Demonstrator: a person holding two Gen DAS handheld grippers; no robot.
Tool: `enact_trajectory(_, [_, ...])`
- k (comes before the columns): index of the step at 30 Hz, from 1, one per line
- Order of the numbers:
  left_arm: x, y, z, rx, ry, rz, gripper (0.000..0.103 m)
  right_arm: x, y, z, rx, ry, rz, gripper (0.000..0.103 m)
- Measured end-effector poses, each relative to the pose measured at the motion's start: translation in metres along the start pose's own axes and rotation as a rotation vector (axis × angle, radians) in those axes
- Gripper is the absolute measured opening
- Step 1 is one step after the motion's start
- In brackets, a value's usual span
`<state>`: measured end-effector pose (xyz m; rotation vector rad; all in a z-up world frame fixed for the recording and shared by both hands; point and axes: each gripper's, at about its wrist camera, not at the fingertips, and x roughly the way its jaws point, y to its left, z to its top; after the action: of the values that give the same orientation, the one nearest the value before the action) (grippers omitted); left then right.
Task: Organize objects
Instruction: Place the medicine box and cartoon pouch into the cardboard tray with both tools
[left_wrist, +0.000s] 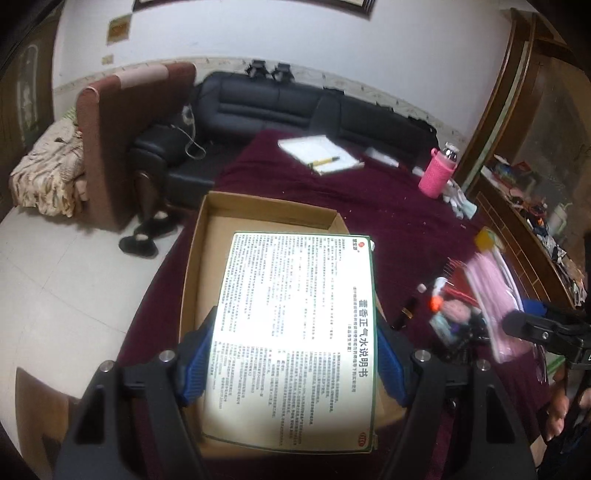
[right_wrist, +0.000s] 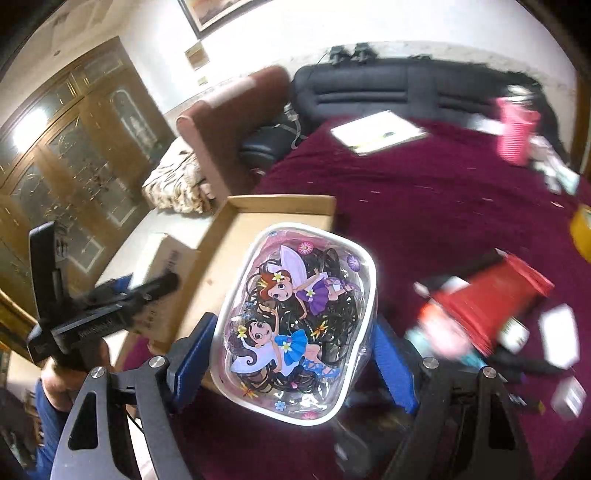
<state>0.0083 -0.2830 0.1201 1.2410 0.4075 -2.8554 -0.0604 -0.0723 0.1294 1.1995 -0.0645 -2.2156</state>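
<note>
— Left gripper (left_wrist: 291, 354)?
— Clamped on a printed box (left_wrist: 295, 332), held over the tray (left_wrist: 266, 210) at the table's (left_wrist: 388, 206) left edge.
— Right gripper (right_wrist: 291, 354)?
— Gripping a cartoon pouch (right_wrist: 295, 325) — beside that tray.

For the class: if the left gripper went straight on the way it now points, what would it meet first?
The left gripper is already shut on a flat medicine box, and points down over the open cardboard box. Going straight on, the medicine box would probably meet the cardboard box's floor first, though depth is hard to judge.
</note>
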Motion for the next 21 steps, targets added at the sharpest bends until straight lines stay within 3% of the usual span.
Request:
enact_trajectory(4, [0.032,0.015,0.026,-0.03,0.049,0.043,0.074,0.056,0.013,0.035,0.03,0.047,0.039,0.086])
enact_trajectory(11, [0.1,0.05,0.06,-0.106,0.142,0.078,0.074,0.127,-0.003,0.057,0.131,0.111,0.059,0.086])
enact_trajectory(21, [0.131,0.048,0.06,-0.046,0.136,0.109,0.074,0.179,-0.025,0.091,0.266,0.153,0.076,0.086])
